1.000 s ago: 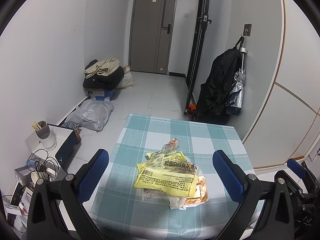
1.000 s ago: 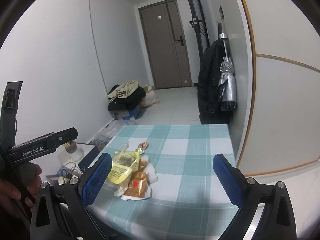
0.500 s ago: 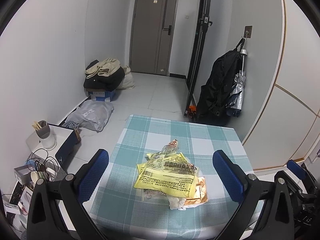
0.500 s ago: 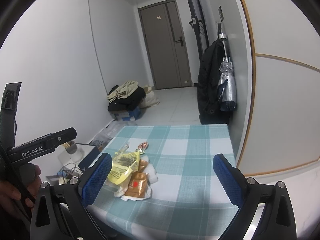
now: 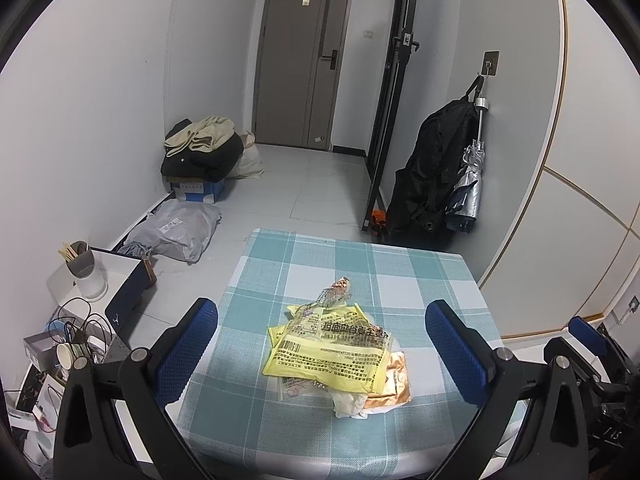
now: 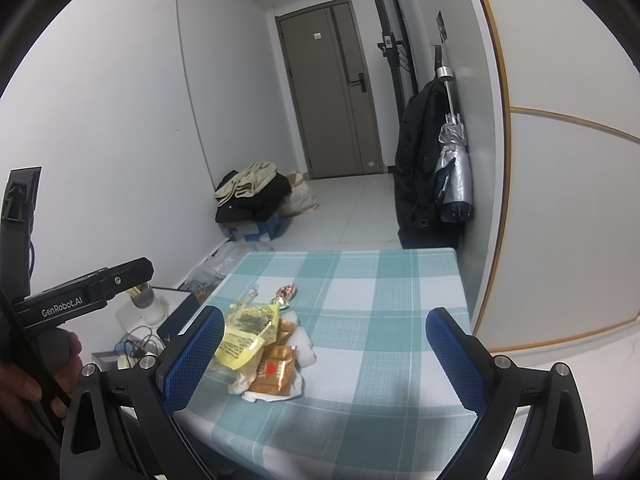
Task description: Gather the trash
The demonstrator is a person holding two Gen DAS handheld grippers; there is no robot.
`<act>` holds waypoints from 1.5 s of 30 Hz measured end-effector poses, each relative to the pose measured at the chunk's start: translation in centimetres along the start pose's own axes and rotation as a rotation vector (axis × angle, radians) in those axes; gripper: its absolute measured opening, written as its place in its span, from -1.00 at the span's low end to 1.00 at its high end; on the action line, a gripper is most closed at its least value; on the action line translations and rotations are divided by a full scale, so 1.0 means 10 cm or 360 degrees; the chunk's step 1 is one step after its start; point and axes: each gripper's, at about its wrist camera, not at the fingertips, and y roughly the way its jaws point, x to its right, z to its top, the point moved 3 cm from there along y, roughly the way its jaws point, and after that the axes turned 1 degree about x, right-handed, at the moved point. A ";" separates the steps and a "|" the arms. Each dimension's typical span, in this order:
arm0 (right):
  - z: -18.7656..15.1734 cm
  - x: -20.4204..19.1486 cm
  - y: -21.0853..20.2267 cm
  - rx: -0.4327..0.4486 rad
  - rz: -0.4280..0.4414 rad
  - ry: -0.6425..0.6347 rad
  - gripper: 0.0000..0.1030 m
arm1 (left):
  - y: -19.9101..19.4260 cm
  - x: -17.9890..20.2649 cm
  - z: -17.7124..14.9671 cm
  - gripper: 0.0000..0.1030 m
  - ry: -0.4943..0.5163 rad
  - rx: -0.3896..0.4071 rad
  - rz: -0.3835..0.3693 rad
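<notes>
A heap of trash lies on the teal checked table [image 5: 280,272] [image 6: 380,292]. On top is a yellow printed wrapper [image 5: 332,350] [image 6: 250,330], with a copper-coloured packet [image 5: 394,384] [image 6: 276,372], crumpled white paper [image 5: 348,404] and a clear twisted candy wrapper [image 5: 334,292] [image 6: 285,293] around it. My left gripper [image 5: 320,354] is open, held above the near table edge, the heap between and beyond its blue fingers. My right gripper [image 6: 324,356] is open too, nothing in it, with the heap by its left finger.
Left of the table stand a white box with a cup of sticks [image 5: 82,270] and tangled cables [image 5: 76,336]. Clothes on a blue box [image 5: 202,156] and a grey bag [image 5: 176,230] lie on the floor. A black coat and umbrella [image 5: 440,180] hang on the right wall.
Both views have barely shifted; the trash heap lies as before and both grippers stay open.
</notes>
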 end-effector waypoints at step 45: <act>0.02 0.17 0.54 -0.0200 0.0107 0.0183 0.98 | 1.25 -0.40 -0.29 0.88 0.0079 -0.0954 -0.0544</act>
